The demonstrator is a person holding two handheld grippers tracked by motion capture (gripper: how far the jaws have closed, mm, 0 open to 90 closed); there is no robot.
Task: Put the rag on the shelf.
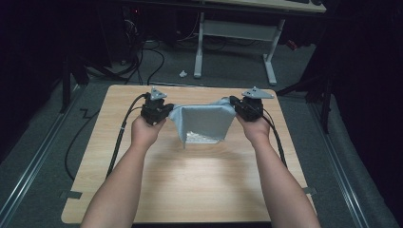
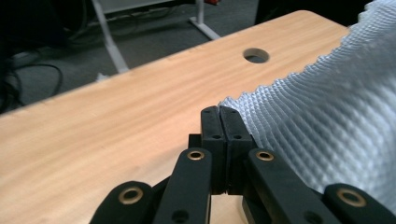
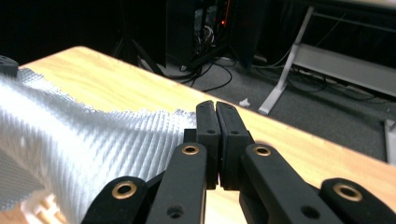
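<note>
I hold a grey cloth (image 1: pixel 202 121) stretched between my two grippers above the wooden table (image 1: pixel 190 185), over its far half, toward twelve o'clock from where I stand. My left gripper (image 1: pixel 164 111) has its jaws pressed together on the cloth's upper left corner; in the left gripper view the two black pads meet flat, with the waffle-textured cloth (image 2: pixel 322 121) spreading away toward three o'clock from them. My right gripper (image 1: pixel 236 108) is likewise clamped on the opposite upper corner, and in the right gripper view the cloth (image 3: pixel 93 140) runs off toward nine o'clock from the closed jaws. The top edge of the cloth spans between the two grippers, and the rest hangs below it, narrowing toward six o'clock, its lower end pale and bunched close to the table surface. I cannot tell whether that end touches the wood. A round hole (image 2: pixel 256 55) in the table shows beyond the cloth in the left gripper view. A cable (image 1: pixel 121 137) trails from my left gripper down toward seven o'clock.
</note>
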